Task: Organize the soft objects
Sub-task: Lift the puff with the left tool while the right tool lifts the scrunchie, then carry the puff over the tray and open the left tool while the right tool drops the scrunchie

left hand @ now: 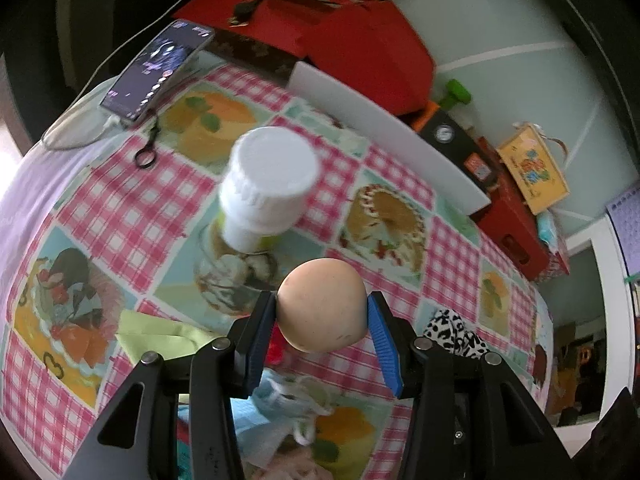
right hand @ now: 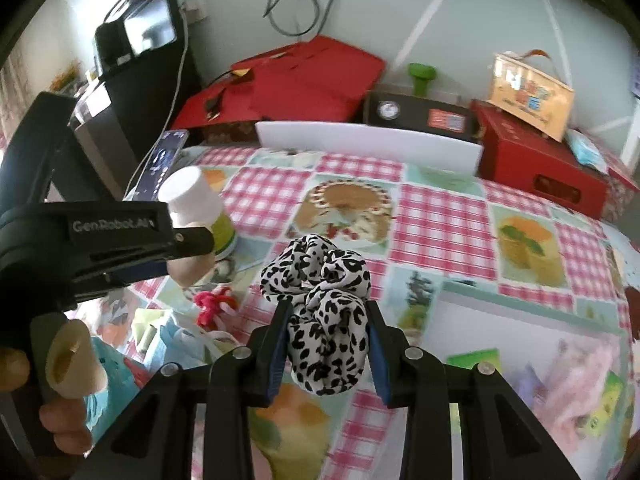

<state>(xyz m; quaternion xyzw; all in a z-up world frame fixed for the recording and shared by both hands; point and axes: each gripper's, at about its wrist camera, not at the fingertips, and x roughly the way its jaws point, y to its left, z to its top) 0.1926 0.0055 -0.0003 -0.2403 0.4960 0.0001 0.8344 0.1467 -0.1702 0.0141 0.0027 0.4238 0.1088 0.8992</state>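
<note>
Left tool (left hand: 322, 312) pitched down over the bench (left hand: 120, 208), pads clamped on a beige ball (left hand: 322, 304) held clear of the cloth, bottle (left hand: 268, 184) behind blurred; right tool (right hand: 328, 340) likewise tilted down, gripping a leopard scrunchie (right hand: 320, 300), foreground clutter smeared, unreadable.

A matt, smooth peach-coloured ball (left hand: 322, 306) is sitting between ribbed blue pads (left hand: 384, 344), a soft leopard-print cloth scrunchie (right hand: 320, 312) is bunching in crumpled folds, the glossy checked tablecloth (left hand: 168, 184) is catching light, and the white plastic bottle (left hand: 272, 184) is showing a matt ridged cap.
</note>
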